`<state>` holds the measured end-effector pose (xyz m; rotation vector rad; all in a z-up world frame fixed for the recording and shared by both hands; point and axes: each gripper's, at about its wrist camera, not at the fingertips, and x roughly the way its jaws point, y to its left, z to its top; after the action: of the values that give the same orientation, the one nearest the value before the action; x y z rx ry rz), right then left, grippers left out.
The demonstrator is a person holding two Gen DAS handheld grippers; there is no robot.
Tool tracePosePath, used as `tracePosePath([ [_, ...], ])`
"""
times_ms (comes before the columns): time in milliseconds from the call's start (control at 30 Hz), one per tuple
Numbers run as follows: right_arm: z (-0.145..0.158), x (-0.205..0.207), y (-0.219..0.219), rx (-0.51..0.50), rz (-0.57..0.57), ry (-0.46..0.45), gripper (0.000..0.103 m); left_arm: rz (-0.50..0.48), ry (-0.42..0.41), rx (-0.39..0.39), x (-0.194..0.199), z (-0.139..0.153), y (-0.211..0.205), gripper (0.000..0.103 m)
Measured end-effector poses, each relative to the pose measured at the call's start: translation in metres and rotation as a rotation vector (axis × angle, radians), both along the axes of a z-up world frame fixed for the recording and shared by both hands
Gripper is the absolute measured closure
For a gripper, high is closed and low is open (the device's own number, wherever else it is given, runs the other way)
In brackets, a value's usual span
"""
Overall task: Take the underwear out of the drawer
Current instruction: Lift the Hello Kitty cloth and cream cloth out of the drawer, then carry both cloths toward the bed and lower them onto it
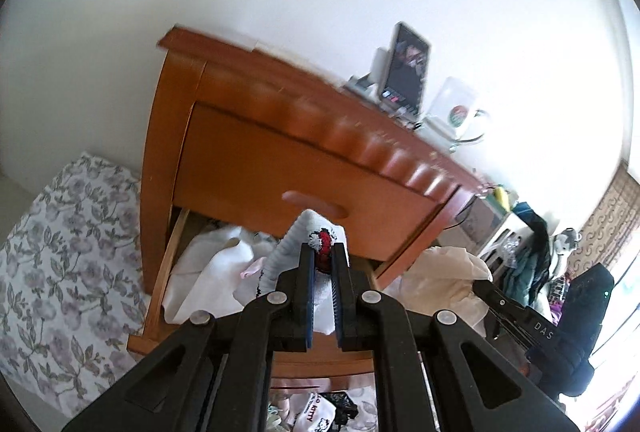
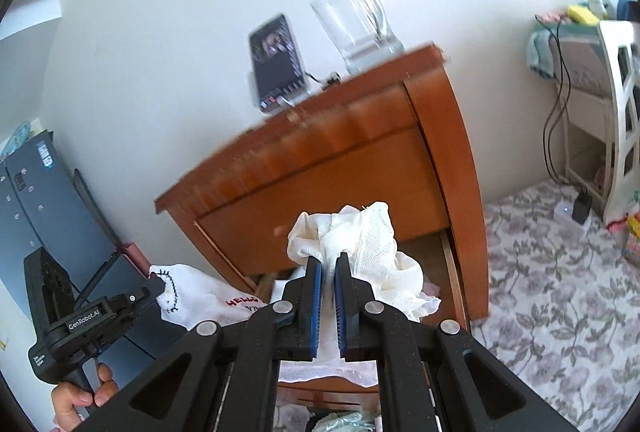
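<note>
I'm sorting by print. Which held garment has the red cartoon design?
The white printed garment in the left gripper; the cream mesh garment in the right gripper is plain.

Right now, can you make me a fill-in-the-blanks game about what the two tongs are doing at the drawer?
1. The left tongs pinch a white garment with a ____ and black patch.
2. The right tongs hold a bunched ____ mesh cloth.
3. The wooden drawer stands ____, with clothes inside.
4. A clear ____ sits on the nightstand beside a phone.

Missing words: red; cream; open; jug
</note>
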<state>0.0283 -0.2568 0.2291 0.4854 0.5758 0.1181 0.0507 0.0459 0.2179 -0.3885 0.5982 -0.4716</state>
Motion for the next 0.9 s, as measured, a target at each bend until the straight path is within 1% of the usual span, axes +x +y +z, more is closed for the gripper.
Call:
tracePosePath([
  [67,0.008,-0.005,0.002,-0.007,0.007,-0.017,0.096,-0.014,-0.015,-0.012,-0.005,0.005,0.002,0.096],
  [267,0.026,-0.021,0.009,-0.022,0.041,-0.056,0.096,-0.026,-0.043,-0.003,-0.021,0.015,0.005,0.096],
  [467,0.030,-0.035,0.015,-0.033,0.063,-0.053,0.096,-0.048,-0.044,0.004,-0.035,0.016,0.005,0.095],
  [667,0.028,-0.053,0.019,-0.049,0.078,-0.025,0.096,-0.076,-0.031,0.008,-0.049,0.012,0.005,0.095],
  [900,0.010,-0.065,0.025,-0.063,0.097,0.055,0.096,-0.115,0.016,0.029,-0.062,-0.003,0.000,0.095],
])
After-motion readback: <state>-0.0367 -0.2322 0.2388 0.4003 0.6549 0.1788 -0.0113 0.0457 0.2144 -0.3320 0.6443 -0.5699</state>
